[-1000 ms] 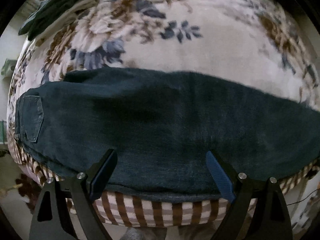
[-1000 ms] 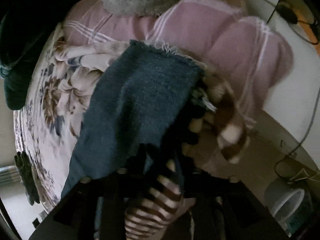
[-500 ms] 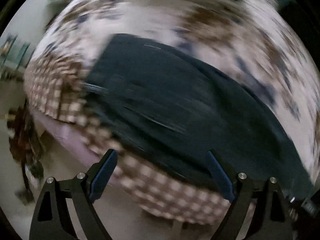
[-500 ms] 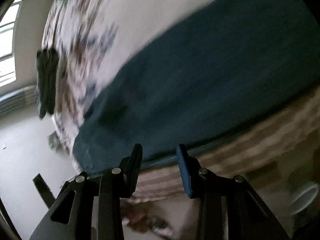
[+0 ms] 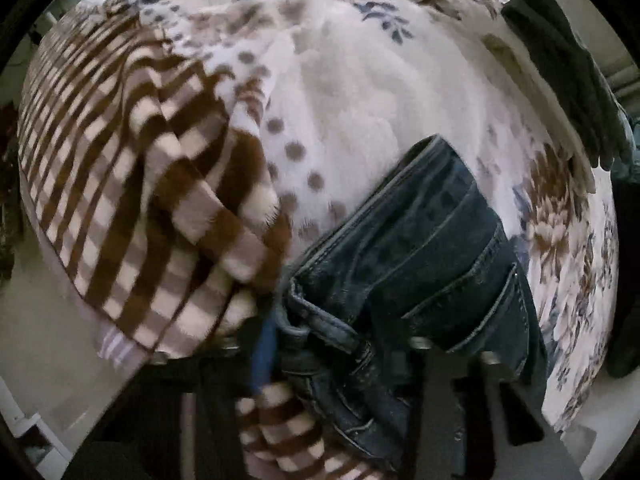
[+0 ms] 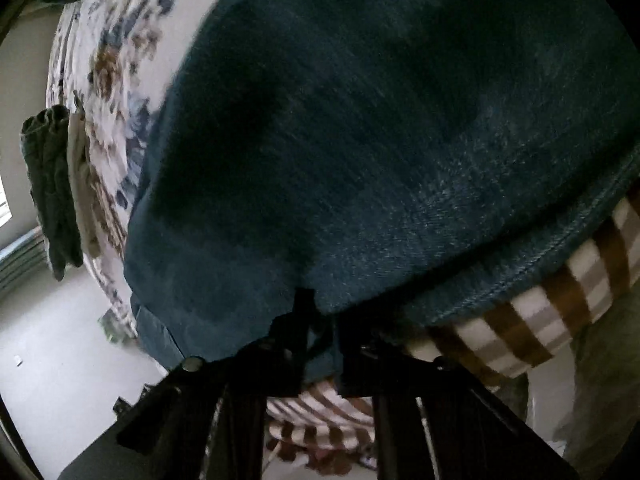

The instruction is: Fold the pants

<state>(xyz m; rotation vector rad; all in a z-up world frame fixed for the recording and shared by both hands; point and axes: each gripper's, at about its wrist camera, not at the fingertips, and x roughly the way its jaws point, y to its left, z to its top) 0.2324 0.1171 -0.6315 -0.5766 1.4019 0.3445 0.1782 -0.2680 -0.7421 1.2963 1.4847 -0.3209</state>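
Dark blue jeans (image 5: 436,256) lie on a bed with a floral blanket (image 5: 360,92). In the left wrist view I see the waistband end with its seams and belt loops. My left gripper (image 5: 320,344) is shut on the waistband at the bed's near edge; one blue pad shows beside the denim. In the right wrist view the jeans' leg (image 6: 380,120) fills most of the frame. My right gripper (image 6: 320,332) is shut on the jeans' near edge.
A brown-and-white checked blanket (image 5: 132,200) is bunched on the left and hangs over the bed edge (image 6: 540,312). Dark green clothes (image 6: 52,184) hang over the far side of the bed. Pale floor (image 6: 60,360) lies below.
Both grippers were open near the bed edge half a second ago. Now the left has swung to the waistband and shut on it, and the right has shut on the jeans' near edge.
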